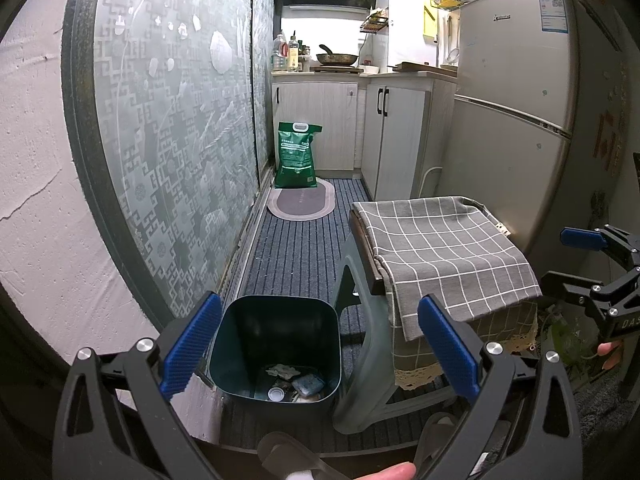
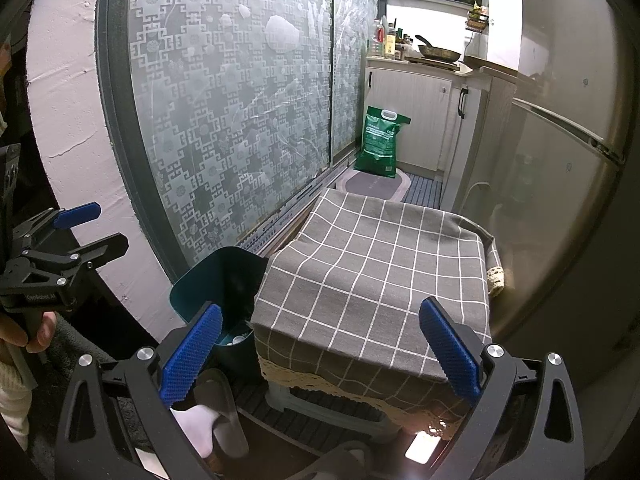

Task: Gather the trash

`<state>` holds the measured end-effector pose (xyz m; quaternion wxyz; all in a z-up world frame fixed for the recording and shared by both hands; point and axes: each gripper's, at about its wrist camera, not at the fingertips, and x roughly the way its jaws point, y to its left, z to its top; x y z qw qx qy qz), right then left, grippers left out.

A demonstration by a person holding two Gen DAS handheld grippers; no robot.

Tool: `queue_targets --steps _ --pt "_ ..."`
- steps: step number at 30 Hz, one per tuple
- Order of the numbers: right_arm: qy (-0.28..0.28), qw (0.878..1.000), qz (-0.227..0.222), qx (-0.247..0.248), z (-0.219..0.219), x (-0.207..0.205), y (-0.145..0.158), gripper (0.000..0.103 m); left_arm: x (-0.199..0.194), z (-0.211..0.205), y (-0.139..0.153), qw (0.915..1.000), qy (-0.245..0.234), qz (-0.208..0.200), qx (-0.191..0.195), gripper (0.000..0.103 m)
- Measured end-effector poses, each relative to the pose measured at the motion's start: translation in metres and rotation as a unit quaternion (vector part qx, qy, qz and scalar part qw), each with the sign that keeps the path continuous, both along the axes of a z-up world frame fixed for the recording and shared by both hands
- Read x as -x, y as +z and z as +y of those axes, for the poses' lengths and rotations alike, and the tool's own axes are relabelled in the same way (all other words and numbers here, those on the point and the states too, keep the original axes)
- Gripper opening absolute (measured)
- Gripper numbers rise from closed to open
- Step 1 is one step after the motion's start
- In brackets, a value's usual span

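So we've got both grippers up and empty here. The left gripper [image 1: 320, 354] has its blue pads spread wide with nothing between them, and it's pointing down at the trash bin [image 1: 276, 344] in the lower middle of its frame, which makes sense if we're checking what's been collected. The right gripper [image 2: 320, 354] is spread just as wide and holds nothing either; it hovers over the checked cloth [image 2: 376, 276] that covers the stool [image 1: 360, 376] at the centre of its view.

The bin sits on the striped floor mat [image 1: 296, 248], tucked between the patterned glass door [image 1: 168, 140] and the stool, close enough to drop stuff in without reaching. Where's the trash? In the bin's bottom: we count one white bottle cap [image 1: 275, 394], one bluish wrapper-looking lump [image 1: 307, 384], one crumpled pale scrap [image 1: 282, 370], maybe more under them, hard to tell.

The cloth top looks bare, zero items on it, so our guess is the collecting is mostly done or the next bit of trash is somewhere out of view. Counting the rest: two grippers, one bin, one stool, one green bag [image 1: 298, 156] standing against the cabinet at the far end, one fridge [image 1: 516, 112] on the right side.
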<state>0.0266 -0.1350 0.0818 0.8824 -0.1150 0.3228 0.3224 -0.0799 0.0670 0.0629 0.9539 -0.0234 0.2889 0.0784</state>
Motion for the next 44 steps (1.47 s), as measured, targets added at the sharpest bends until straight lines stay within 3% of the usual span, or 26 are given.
queue_targets --steps 44 --pt "0.002 1.0 -0.001 0.0 0.0012 0.0029 0.001 0.1 -0.0017 -0.0044 0.0016 1.0 -0.004 0.0 0.0 0.1"
